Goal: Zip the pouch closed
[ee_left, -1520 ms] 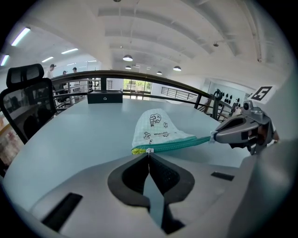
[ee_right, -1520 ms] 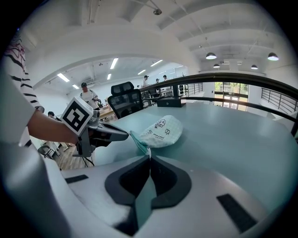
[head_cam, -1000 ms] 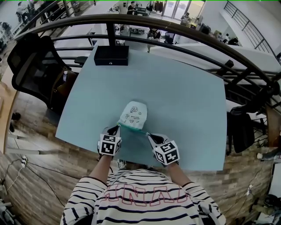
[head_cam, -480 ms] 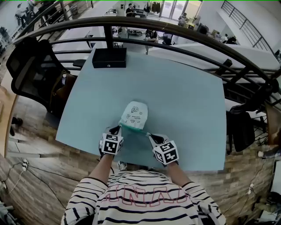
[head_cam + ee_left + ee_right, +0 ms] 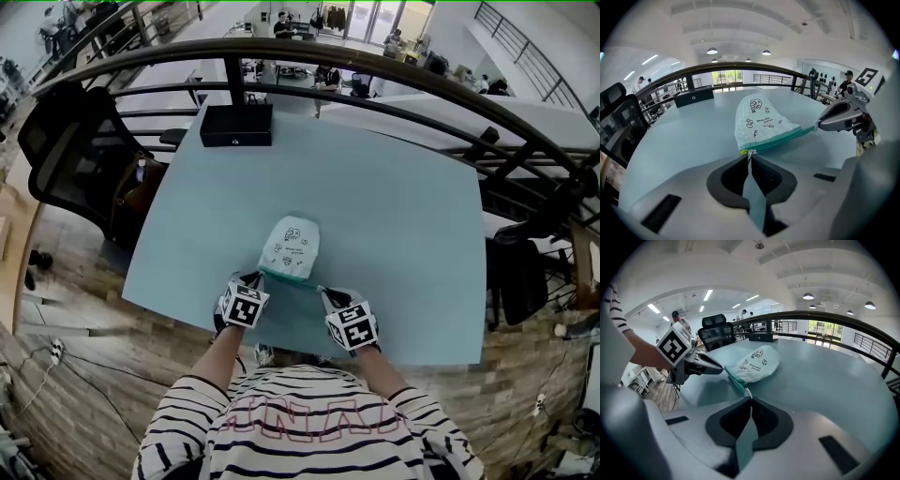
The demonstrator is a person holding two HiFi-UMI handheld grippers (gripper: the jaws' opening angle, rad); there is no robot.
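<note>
At the table's [image 5: 403,234] near edge, pinching the pouch's [image 5: 290,246] zip [image 5: 286,276] ends tight in left gripper [image 5: 251,279] and right gripper [image 5: 324,292]; next, probably running it shut, kept taut.

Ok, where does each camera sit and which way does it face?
Head view: on the person's head, steeply down at the pale blue table; striped sleeves, left gripper, right gripper show.
Left gripper view: on that gripper, along its shut jaws to the white printed fabric pouch; right gripper shows.
Right gripper view: likewise from the pouch's other end; left gripper, forearm show.
All share the pouch, pinched at both ends.
</note>
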